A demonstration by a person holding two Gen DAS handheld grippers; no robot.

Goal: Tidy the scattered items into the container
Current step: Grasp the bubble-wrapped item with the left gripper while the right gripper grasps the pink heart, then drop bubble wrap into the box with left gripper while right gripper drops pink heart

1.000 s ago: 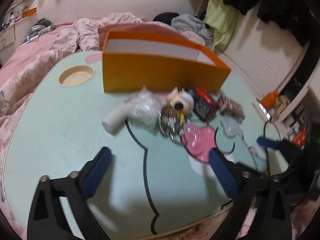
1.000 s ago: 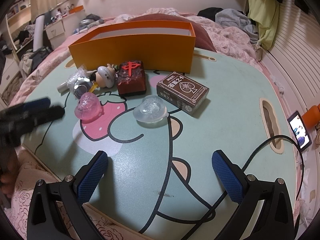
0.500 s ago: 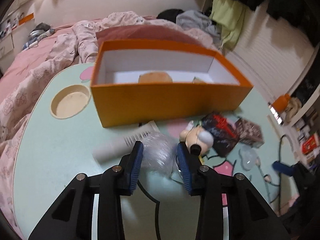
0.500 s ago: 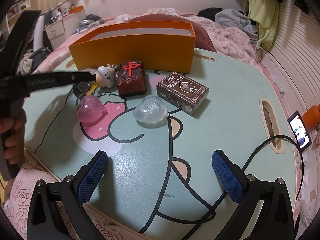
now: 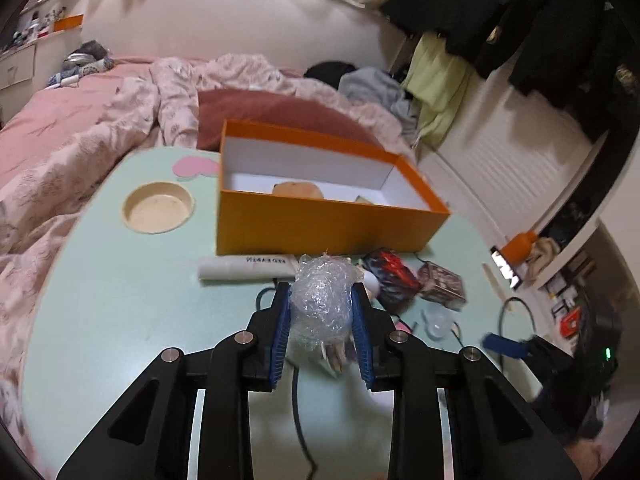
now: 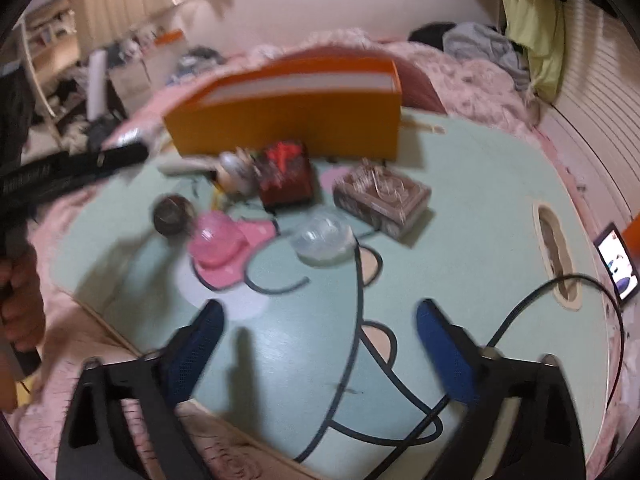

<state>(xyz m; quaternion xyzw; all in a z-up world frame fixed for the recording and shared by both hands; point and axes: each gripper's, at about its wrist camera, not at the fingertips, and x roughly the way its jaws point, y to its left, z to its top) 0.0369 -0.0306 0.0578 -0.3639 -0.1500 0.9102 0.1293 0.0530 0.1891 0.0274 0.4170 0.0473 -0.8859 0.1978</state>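
A pink bed (image 5: pixel 72 128) with rumpled quilts lies behind a pale green counter (image 5: pixel 120 304) printed with a cartoon figure. Toward the back of the counter stands the orange box (image 5: pixel 320 224), open at the top, white inside, with two pale things on its floor that are too hidden to name. A round cup recess (image 5: pixel 158 208) sits in the counter to the left of the box in the left wrist view. In front of the box lie a white tube (image 5: pixel 244 267), a dark red block with a red character (image 6: pixel 285 174), a brown card box (image 6: pixel 380 195), a clear plastic dome (image 6: pixel 323 236), a pink plastic dome (image 6: pixel 216 238), a small figurine (image 6: pixel 234 170) and a dark round thing (image 6: pixel 172 216), all close together. The left hand-held gripper (image 5: pixel 322 320) is clamped on a crumpled clear plastic bundle (image 5: pixel 320 300), its jaws having just been closing; both blue pads press its sides, and the bundle appears raised off the counter in front of the box. The right hand-held gripper (image 6: pixel 318 328) has its jaws apart with nothing between them, though they have just been narrowing, above bare counter near the front edge, with a black cable (image 6: pixel 520 320) just beside its right finger.
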